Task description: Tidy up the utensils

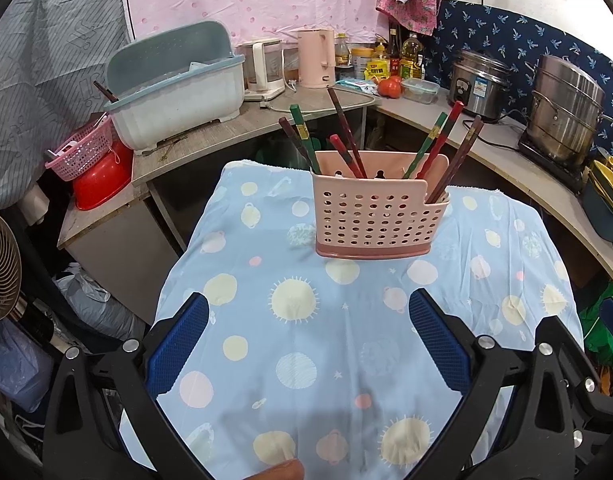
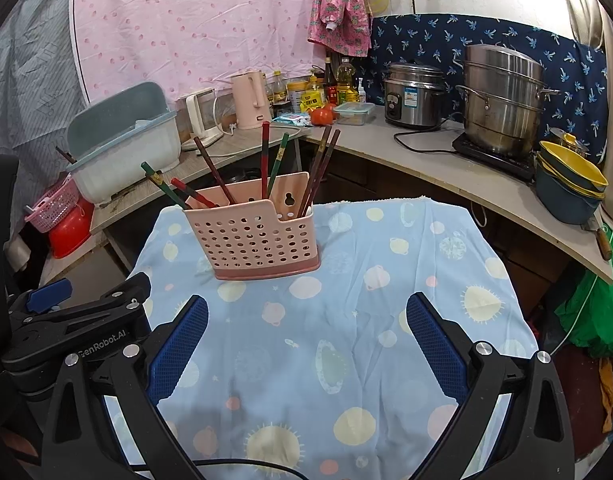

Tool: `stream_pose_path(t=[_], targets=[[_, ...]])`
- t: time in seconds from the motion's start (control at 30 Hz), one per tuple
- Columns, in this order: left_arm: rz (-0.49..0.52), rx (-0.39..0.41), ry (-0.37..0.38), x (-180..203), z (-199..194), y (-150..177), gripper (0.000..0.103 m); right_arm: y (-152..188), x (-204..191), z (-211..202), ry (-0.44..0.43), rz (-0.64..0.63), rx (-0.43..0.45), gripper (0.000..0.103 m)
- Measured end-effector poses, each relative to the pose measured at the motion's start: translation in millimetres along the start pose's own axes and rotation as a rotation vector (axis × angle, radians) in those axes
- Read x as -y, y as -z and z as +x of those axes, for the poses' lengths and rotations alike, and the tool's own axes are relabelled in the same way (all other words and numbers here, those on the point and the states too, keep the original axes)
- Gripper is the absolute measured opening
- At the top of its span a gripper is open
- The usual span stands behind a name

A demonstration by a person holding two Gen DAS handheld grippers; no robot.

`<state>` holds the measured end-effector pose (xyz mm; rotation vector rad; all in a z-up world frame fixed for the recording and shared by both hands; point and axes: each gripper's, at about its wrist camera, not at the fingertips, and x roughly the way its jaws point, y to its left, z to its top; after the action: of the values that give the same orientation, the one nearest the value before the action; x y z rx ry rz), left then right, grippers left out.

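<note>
Left claw: your left claw is released, its blue pads spread wide with nothing between them, hovering above the counter.
Right claw: your right claw is likewise released and empty, its pads wide apart over the cloth.
Holder: the pink perforated utensil holder stands upright on the far part of the counter, ahead of both your claws and well apart from them.
Chopsticks: the chopsticks all stand in the holder, leaning outward in several directions; most sit in the larger compartment, and a dark pair leans out of the smaller notched section on the right.
Counter: the counter is covered with a light blue cloth printed with planets and suns.
Behind: a pink kettle and a steel steamer pot sit on the worktop behind.
</note>
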<state>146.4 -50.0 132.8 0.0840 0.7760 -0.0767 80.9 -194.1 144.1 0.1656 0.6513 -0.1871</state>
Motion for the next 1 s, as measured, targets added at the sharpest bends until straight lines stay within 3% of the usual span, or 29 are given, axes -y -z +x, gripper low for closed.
stream_pose_path(t=[1.0], targets=[[-0.007,-0.005,-0.015,-0.9,0.3,2.6,0.096,2.8,1.7,-0.6,0.013,-0.009,0.002,0.096]])
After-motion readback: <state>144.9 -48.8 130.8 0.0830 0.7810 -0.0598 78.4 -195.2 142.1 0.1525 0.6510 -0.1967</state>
